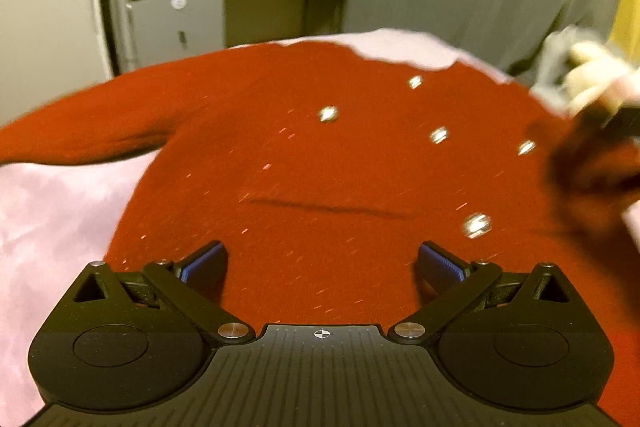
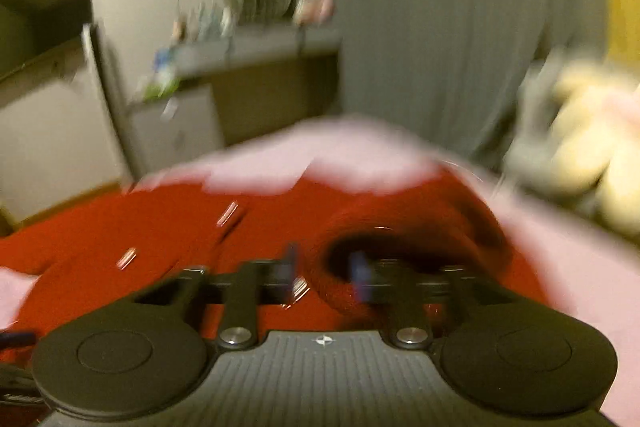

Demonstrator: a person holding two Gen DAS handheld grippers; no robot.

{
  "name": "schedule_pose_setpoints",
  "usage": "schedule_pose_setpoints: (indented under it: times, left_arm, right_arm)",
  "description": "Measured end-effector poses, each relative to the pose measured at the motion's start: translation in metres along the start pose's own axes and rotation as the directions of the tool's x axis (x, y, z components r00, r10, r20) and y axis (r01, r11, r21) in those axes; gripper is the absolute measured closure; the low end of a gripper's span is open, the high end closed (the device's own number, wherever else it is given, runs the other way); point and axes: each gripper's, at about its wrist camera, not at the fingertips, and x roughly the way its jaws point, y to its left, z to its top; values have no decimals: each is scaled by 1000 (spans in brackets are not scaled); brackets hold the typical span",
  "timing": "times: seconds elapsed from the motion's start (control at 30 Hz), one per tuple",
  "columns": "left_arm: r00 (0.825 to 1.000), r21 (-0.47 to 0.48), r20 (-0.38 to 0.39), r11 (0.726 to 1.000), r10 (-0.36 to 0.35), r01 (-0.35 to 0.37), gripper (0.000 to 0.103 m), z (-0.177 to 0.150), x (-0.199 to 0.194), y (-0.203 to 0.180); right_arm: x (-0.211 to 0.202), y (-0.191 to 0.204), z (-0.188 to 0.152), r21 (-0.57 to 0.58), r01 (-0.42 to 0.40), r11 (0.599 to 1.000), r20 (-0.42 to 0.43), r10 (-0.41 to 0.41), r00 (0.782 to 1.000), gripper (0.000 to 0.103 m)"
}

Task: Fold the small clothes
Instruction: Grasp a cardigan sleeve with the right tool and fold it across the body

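Left claw (image 1: 322,265) released above red sweater (image 1: 320,167) on bed (image 1: 48,211); right claw (image 2: 326,269) blurred, apparently grasping right sleeve (image 2: 340,291). Risk: hasty swing dragging sweater askew.

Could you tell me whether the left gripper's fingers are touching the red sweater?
Cannot tell: in the left wrist view the left gripper hangs open over the red sweater, but neither contact nor gap shows plainly.

Red knit sweater (image 1: 320,167) with silvery studs, spread flat on pink bedding, one sleeve outstretched.
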Motion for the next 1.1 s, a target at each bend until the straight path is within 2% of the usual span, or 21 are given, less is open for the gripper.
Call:
schedule_pose_setpoints:
  times: [0.07,0.17,0.23,0.3,0.33,0.37,0.4,0.43,0.5,0.6,0.7,0.77,0.83,0.87,0.93,0.97,1.03,1.1]
  left_arm:
    - [998,-58,17,996,-64,65,0,10,-8,5]
    - [980,-139,29,971,-195,197,0,32,-7,2]
    - [953,-190,0,935,-304,298,0,50,5,-12]
    - [916,-213,-28,898,-401,386,0,65,25,-30]
    - [912,-210,-49,896,-408,390,0,71,35,-39]
    - [915,-202,-70,904,-398,378,0,75,46,-47]
    - [916,-196,-100,911,-388,364,4,79,60,-54]
    - [916,-201,-137,916,-377,347,12,82,73,-58]
    - [898,-248,-201,907,-391,339,22,80,92,-61]
    - [874,-316,-250,888,-417,334,25,74,110,-63]
    - [879,-294,-258,900,-400,323,32,72,119,-69]
    - [881,-272,-266,907,-392,321,48,74,120,-73]
    - [880,-263,-287,915,-378,308,80,77,126,-76]
    - [885,-253,-298,923,-358,289,86,78,128,-76]
    - [886,-237,-286,923,-365,304,90,85,124,-75]
    - [893,-218,-265,924,-364,313,90,90,118,-74]
    - [917,-138,-196,936,-347,324,90,105,101,-67]
    - [944,-60,-134,953,-303,298,90,121,84,-55]
  right_arm:
    - [-8,-4,-9,105,-14,994,38,10,999,57]
    - [-30,-27,-17,288,60,956,94,-90,991,55]
    - [-47,-41,-16,369,117,922,105,-167,980,56]
    - [-53,-62,-18,430,139,892,117,-208,971,56]
    - [-58,-68,-21,467,126,876,131,-209,969,55]
    - [-61,-69,-26,498,103,861,143,-199,969,55]
    - [-61,-75,-32,522,72,850,157,-179,971,55]
    - [-59,-80,-38,528,48,848,167,-159,973,55]
    - [-52,-88,-41,527,59,848,162,-168,972,55]
    - [-48,-93,-49,552,49,832,159,-163,974,55]
    - [-43,-98,-51,560,34,828,158,-147,977,55]
    - [-42,-99,-52,560,45,828,151,-155,976,55]
    - [-41,-101,-55,573,36,819,150,-149,977,55]
    - [-41,-100,-55,578,30,816,153,-144,978,55]
    - [-40,-99,-56,571,27,821,153,-139,978,55]
    - [-40,-98,-55,564,28,825,152,-137,979,55]
    - [-38,-98,-55,566,11,825,154,-119,981,55]
    - [-33,-98,-56,578,-14,816,156,-94,983,55]
